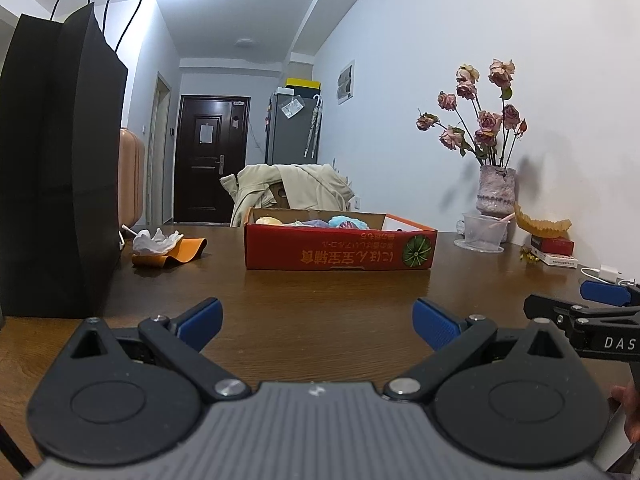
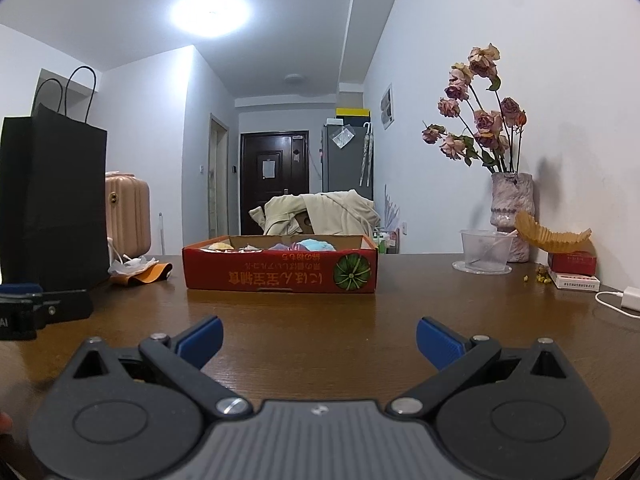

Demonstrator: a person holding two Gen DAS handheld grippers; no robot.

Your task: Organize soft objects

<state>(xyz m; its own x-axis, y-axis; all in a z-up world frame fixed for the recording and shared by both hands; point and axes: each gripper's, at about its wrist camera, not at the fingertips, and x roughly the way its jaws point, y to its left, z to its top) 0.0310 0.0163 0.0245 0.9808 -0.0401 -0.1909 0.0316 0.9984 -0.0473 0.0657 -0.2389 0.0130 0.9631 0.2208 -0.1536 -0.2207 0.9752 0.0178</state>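
Observation:
A red cardboard box [image 1: 340,250] with a melon picture sits on the brown table [image 1: 312,300], also in the right wrist view [image 2: 280,270]. Several soft coloured objects [image 1: 348,222] lie inside it, blue, purple and yellow [image 2: 316,245]. My left gripper [image 1: 318,322] is open and empty, low over the table in front of the box. My right gripper [image 2: 320,340] is open and empty, also short of the box. The right gripper shows at the right edge of the left wrist view [image 1: 592,312]; the left gripper shows at the left edge of the right wrist view [image 2: 40,312].
A tall black paper bag [image 1: 60,168] stands at the left. Crumpled white tissue [image 1: 156,240] lies on an orange piece [image 1: 180,254] beside it. A vase of dried roses [image 1: 494,196], a clear plastic cup [image 1: 482,232], small boxes [image 1: 554,250] and a white charger [image 2: 630,296] are at the right.

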